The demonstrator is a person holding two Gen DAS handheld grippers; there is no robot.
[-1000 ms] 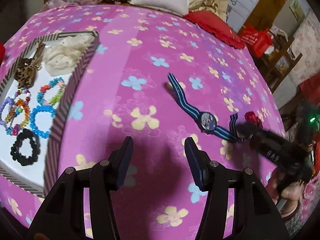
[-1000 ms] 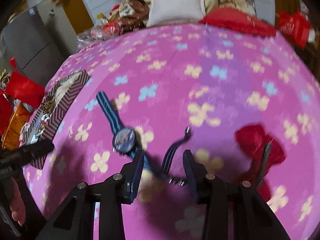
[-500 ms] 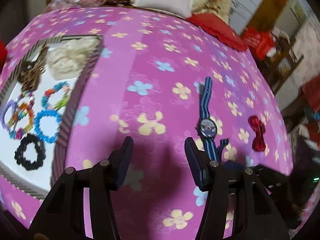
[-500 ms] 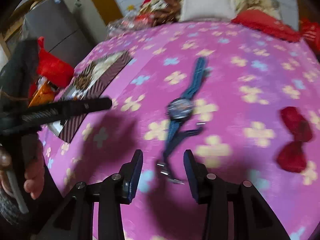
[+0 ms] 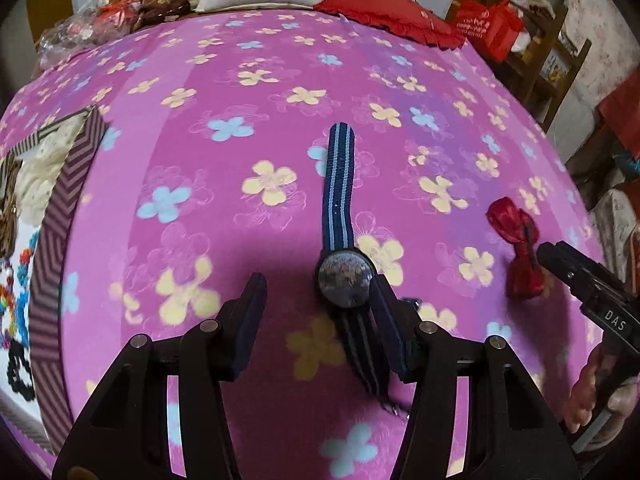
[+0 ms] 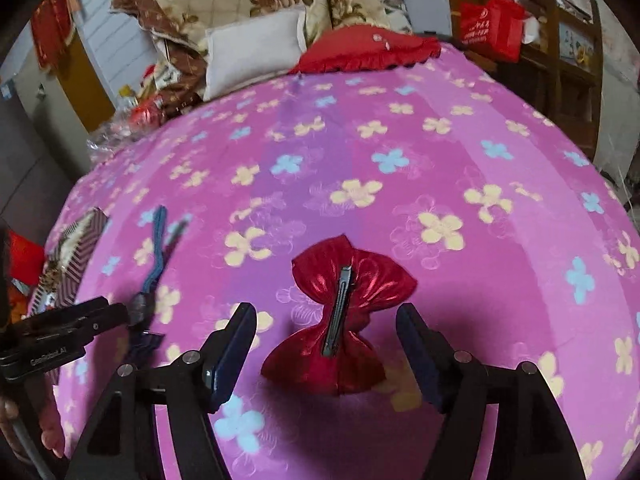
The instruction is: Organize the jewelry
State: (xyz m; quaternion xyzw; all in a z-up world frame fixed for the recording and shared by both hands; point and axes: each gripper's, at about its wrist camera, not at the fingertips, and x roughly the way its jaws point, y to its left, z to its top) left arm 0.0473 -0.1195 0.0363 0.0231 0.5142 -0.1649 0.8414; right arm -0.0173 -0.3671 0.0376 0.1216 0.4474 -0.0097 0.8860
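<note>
Left wrist view: we see the left gripper (image 5: pixel 316 322) about half open, holding nothing; its pads press on nothing.
Between the left fingers: the lower strap of the watch (image 5: pixel 344 280) runs toward us, close along the inside of the right-hand finger; whether it touches that finger we cannot tell.
Just ahead of the left fingertips: the watch face, lying flat on the pink flowered bedspread (image 5: pixel 240 80); the upper strap stretches straight away beyond it.
Right wrist view: we see the right gripper (image 6: pixel 326 350) with its jaws opening wide, gripping nothing.
Between the right fingers: the red bow hair clip (image 6: pixel 360 276), clip side up, with clear gaps to both pads.
Far left of the left fingers: the striped box (image 5: pixel 48 280) with bead bracelets (image 5: pixel 16 292) inside, well apart from the watch.
How the watch handles: we judge it light, the woven strap limp, the face hard and possibly slick.
Where to hold it: we would pinch across the strap beside the face.
How the bow handles: soft, shiny, light fabric; we would squeeze at the waist over the stiff metal clip.
</note>
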